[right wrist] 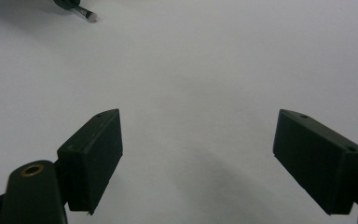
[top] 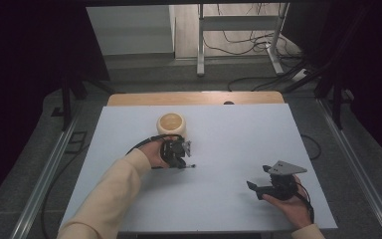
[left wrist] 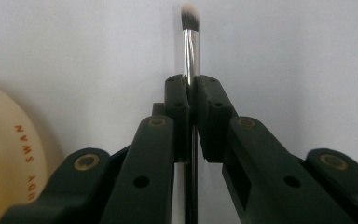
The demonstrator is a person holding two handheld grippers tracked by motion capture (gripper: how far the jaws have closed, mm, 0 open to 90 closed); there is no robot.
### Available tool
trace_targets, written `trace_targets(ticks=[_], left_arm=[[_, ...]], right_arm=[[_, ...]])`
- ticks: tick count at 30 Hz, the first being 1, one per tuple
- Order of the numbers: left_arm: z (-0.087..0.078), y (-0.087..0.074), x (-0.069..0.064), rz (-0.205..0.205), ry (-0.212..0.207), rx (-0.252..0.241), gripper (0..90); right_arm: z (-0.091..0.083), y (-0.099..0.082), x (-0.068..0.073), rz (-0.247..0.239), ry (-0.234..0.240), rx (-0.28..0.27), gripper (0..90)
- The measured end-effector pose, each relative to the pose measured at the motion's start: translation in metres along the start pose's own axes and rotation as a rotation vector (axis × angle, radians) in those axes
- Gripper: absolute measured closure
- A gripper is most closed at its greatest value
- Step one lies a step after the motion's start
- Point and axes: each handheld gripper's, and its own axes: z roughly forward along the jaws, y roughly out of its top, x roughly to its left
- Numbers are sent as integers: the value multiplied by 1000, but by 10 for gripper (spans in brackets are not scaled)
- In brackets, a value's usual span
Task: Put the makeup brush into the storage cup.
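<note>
One brush on the table, one cream cup, two grippers, and that is the full count. The left gripper is clamping its jaws tight on the brush, pads pressing the handle just below the silver ferrule. In the left gripper view the brush is running straight up between the jaws, its pale bristle tip poking out beyond them over the white surface. In the high view the left gripper is sitting just in front of the cup, and the brush is showing as a thin dark line with its tip pointing toward the middle of the table.

The right gripper is resting low near the table's right front, well apart from the brush, with its jaws spread wide and nothing between them. The right gripper view is confirming that: two black pads far apart over bare table, and the brush tip peeking in at the top left corner.

Now the hard parts. The brush's lower handle is hiding behind the jaws, its end cut off at the frame's bottom. The cup is cropped at the left edge, its orange lettering only partly readable. The bristles are looking blurred.
</note>
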Motion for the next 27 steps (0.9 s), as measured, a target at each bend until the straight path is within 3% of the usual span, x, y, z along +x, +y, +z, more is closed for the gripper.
trace_targets(ticks=[3,9,11,14,27], left_arm=[[-4,0,-2,-13,3,2,837],[-25,-6,-7,-74,45,-45,837],[-30,-8,-10,-89,42,-50,837],[-35,-11,-13,-91,55,-47,837],[-69,-25,-28,-128,142,-113,837]], right_arm=[[0,0,0,0,-1,0,160],[-1,0,-1,0,-12,-2,164],[-1,0,-1,0,-12,-3,164],[0,0,-1,0,-12,-4,164],[1,1,1,0,-12,3,163]])
